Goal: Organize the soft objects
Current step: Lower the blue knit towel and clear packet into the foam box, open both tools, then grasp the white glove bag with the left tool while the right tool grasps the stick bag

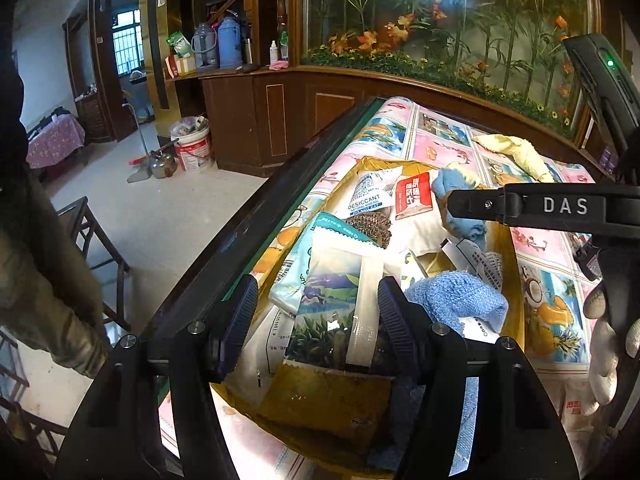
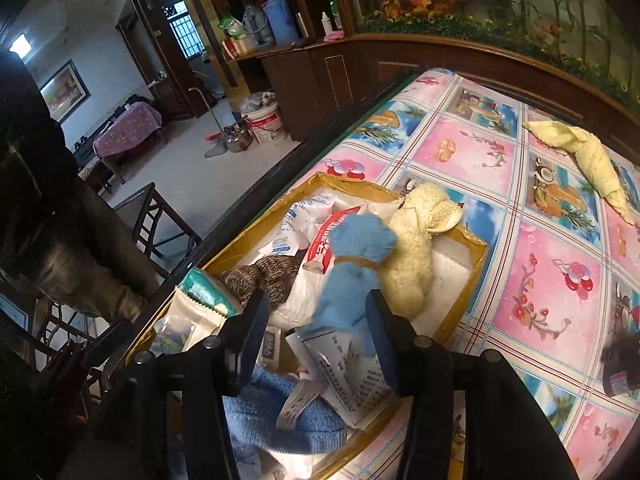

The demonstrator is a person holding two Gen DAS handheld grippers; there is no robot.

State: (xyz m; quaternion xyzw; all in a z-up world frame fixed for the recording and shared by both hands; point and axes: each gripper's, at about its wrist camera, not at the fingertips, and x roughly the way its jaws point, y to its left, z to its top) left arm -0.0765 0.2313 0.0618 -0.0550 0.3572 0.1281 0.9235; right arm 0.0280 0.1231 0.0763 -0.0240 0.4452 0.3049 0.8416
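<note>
A shallow cardboard box (image 2: 474,280) on the table holds soft things: a blue plush toy (image 2: 352,268), a cream plush toy (image 2: 416,256), a blue knitted cloth (image 1: 456,300), desiccant packets (image 1: 366,196), a grey knit piece (image 2: 260,276) and a tea pouch (image 1: 336,312). My left gripper (image 1: 316,320) is open, its fingers either side of the tea pouch. My right gripper (image 2: 316,332) is open around the lower part of the blue plush; it also shows in the left wrist view (image 1: 480,204). A yellow towel (image 2: 584,160) lies on the table outside the box.
The table (image 2: 552,264) carries a pink and blue patterned cover, with its dark edge to the left. Wooden chairs (image 2: 160,224) stand beside it. A curved wooden cabinet (image 1: 280,116) with a flower display stands behind. A white bucket (image 1: 192,146) and kettle sit on the floor.
</note>
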